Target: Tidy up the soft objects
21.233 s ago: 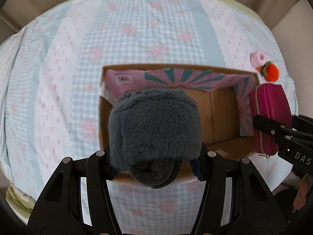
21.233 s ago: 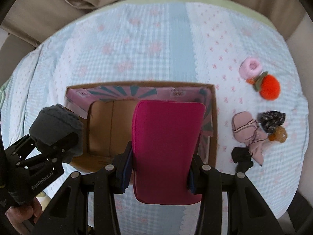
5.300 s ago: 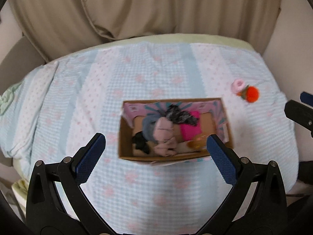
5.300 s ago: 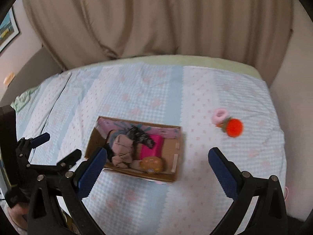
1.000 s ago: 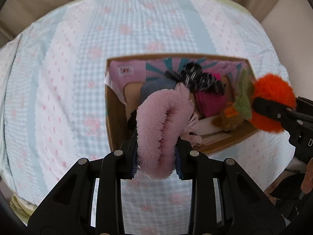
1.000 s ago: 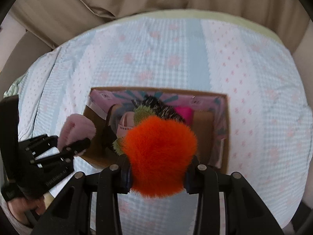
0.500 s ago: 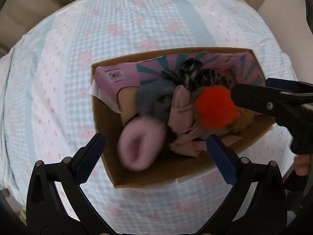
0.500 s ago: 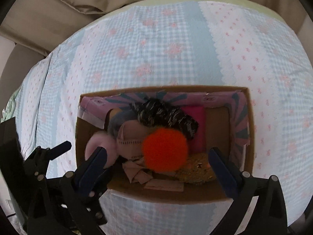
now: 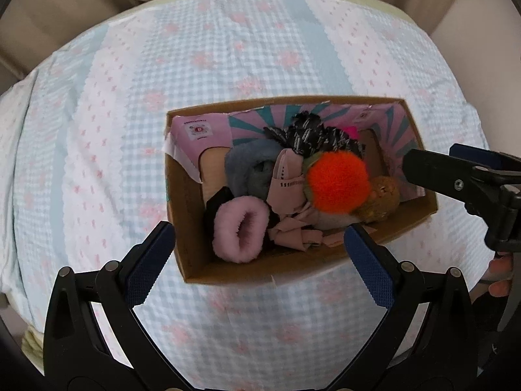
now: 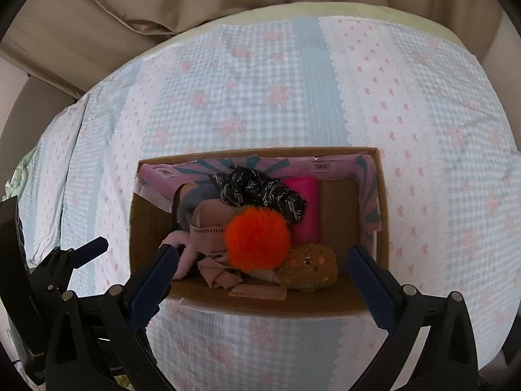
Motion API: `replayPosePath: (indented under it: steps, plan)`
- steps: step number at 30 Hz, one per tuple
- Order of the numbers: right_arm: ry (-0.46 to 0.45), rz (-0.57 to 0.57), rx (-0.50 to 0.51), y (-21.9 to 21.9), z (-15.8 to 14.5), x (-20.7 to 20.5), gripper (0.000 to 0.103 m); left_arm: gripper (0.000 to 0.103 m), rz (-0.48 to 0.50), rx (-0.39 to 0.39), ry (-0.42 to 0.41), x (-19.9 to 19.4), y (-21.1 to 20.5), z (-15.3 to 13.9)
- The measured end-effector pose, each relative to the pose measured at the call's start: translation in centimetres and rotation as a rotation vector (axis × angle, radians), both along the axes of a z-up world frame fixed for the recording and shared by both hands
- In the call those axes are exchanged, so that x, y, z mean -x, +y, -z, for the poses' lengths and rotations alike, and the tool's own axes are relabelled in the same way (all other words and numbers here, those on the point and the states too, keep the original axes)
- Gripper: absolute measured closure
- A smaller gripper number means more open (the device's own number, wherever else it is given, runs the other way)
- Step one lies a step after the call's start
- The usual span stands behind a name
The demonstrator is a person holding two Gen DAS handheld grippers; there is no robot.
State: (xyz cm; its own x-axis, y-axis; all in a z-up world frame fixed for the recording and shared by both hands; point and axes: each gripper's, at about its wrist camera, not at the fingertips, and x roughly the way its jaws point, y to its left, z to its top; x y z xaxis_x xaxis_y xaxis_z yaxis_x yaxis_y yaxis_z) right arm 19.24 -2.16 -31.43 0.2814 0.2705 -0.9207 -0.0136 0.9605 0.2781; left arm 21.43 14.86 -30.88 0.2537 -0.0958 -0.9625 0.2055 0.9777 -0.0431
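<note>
A cardboard box (image 9: 247, 273) (image 10: 260, 308) sits on the bed. It holds an orange pom-pom (image 9: 338, 182) (image 10: 257, 239), a pink fluffy scrunchie (image 9: 239, 233) (image 10: 182, 251), a grey fluffy piece (image 9: 247, 169), a dusty pink cloth (image 9: 288, 192), a black patterned scrunchie (image 9: 309, 137) (image 10: 257, 189), a magenta pouch (image 10: 304, 211) and a brown plush (image 9: 381, 200) (image 10: 307, 268). My left gripper (image 9: 260, 264) is open and empty above the box's near edge. My right gripper (image 10: 260, 280) is open and empty too; it also shows in the left wrist view (image 9: 456, 182).
The bed has a light blue and white checked cover with pink flowers (image 9: 228, 49) (image 10: 293, 81). Beige curtains (image 10: 228, 0) hang behind it. The bed's edge falls away close below the box and at the right side.
Both grippers opened a second ago and dropped the pink scrunchie and the orange pom-pom into the box. Since then both have pulled back a little from the box.
</note>
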Motion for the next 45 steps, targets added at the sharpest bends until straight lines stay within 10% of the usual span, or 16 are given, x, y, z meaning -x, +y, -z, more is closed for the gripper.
replayPosePath:
  steps: [26, 45]
  plan:
    - [-0.482, 0.089, 0.211, -11.6, -24.8, 15.2, 0.000, 0.000, -0.136, 0.110, -0.571, 13.3, -5.4, -28.6]
    - [-0.696, 0.155, 0.224, -15.1, -29.7, 22.7, 0.000, 0.000, -0.128, 0.131, -0.715, 20.9, -8.7, -32.6]
